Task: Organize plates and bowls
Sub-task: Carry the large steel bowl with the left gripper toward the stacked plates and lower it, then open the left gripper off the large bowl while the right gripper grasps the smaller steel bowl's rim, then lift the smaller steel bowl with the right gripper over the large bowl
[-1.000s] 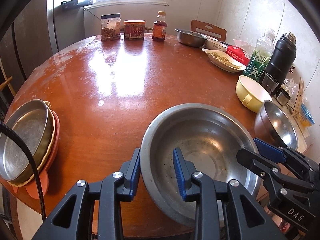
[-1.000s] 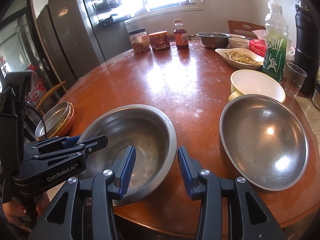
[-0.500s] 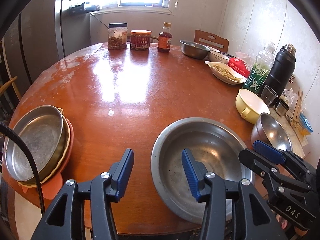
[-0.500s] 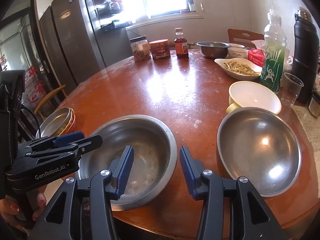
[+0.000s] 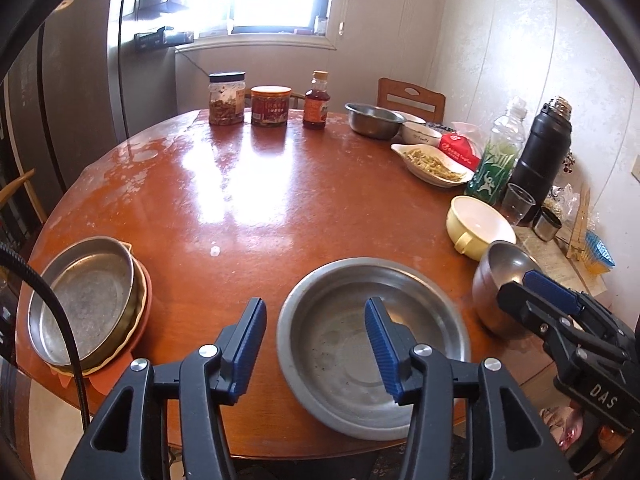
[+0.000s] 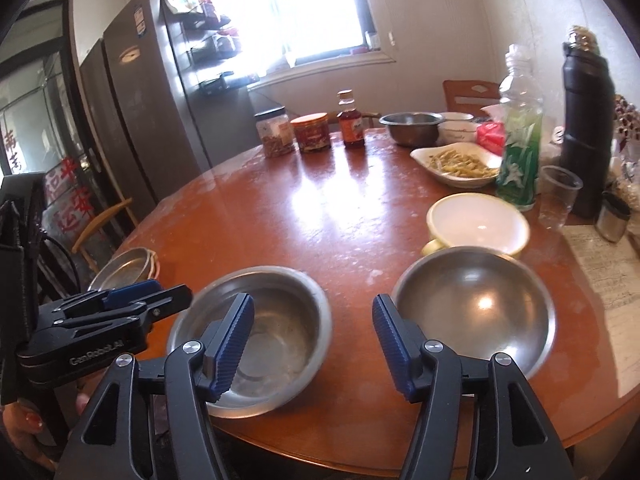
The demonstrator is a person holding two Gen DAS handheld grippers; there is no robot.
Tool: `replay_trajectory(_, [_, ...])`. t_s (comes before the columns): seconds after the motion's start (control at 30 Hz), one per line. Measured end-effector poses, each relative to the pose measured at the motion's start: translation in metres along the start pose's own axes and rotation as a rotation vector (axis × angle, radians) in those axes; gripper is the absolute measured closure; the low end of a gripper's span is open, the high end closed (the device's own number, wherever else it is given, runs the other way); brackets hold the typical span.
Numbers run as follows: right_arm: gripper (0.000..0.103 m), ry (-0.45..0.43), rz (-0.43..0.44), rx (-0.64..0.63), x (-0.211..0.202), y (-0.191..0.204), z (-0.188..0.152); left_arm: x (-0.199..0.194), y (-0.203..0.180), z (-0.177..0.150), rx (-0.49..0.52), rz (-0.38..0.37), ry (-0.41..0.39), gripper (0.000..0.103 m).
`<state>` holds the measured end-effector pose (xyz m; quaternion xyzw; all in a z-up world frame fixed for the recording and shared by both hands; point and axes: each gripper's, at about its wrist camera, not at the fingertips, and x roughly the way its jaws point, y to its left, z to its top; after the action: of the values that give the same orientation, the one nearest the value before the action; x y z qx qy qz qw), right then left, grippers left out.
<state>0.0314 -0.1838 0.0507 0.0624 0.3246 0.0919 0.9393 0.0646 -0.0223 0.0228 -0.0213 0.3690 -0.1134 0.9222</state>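
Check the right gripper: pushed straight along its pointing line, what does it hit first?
Probably bare table, in the gap between the flat steel basin and the round steel bowl. Right gripper jaws are opening, empty. Depth unclear.

right gripper (image 5: 560, 312) body, left wrist view: "DAS" in white
left gripper (image 6: 132, 300) body, right wrist view: "GenRobot.AI"
glass door (image 6: 60, 192), far left: red Chinese characters, not legible
jar and bottle labels: too small to read
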Motion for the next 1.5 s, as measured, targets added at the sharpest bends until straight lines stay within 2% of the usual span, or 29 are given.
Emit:
replay_trajectory(0.17, [0.039,-0.035,-0.065,0.029,-0.021,-0.025,0.003,-0.006,-0.02,0.003,0.031,-0.034,-0.007,0.05])
replay_trajectory(0.23, [0.031,-0.05,-0.102,0.041,-0.028,-0.036,0.002,-0.006,-0.029,0.004,0.046,-0.045,-0.006,0.05])
replay_trajectory(0.4, [0.03,-0.048,-0.162,0.111,-0.037,-0.073,-0.001,0.001,-0.058,0.008,0.092,-0.082,0.015,0.049])
replay_trajectory(0.63, [0.03,-0.006,-0.191,0.203,-0.035,-0.11,-0.014,0.019,-0.104,0.012,0.163,-0.143,0.055,0.049])
replay_trajectory(0.93, [0.03,-0.013,-0.206,0.261,-0.023,-0.133,-0.024,0.052,-0.143,0.015,0.199,-0.14,0.09,0.045])
replay_trajectory(1.07, [0.041,-0.004,-0.188,0.246,-0.014,-0.134,-0.022,0.068,-0.15,0.015,0.198,-0.15,0.131,0.045])
replay_trajectory(1.23, [0.062,0.014,-0.159,0.242,-0.002,-0.133,-0.023,0.081,-0.157,0.01,0.198,-0.172,0.171,0.046])
replay_trajectory(1.3, [0.067,0.01,-0.156,0.246,0.0,-0.134,-0.023,0.086,-0.16,0.008,0.188,-0.211,0.195,0.062])
replay_trajectory(1.43, [0.077,0.007,-0.143,0.248,0.004,-0.135,-0.023,0.09,-0.165,0.008,0.187,-0.19,0.185,0.07])
replay_trajectory(1.5, [0.077,0.004,-0.152,0.25,0.004,-0.135,-0.022,0.094,-0.162,0.01,0.16,-0.2,0.193,0.074])
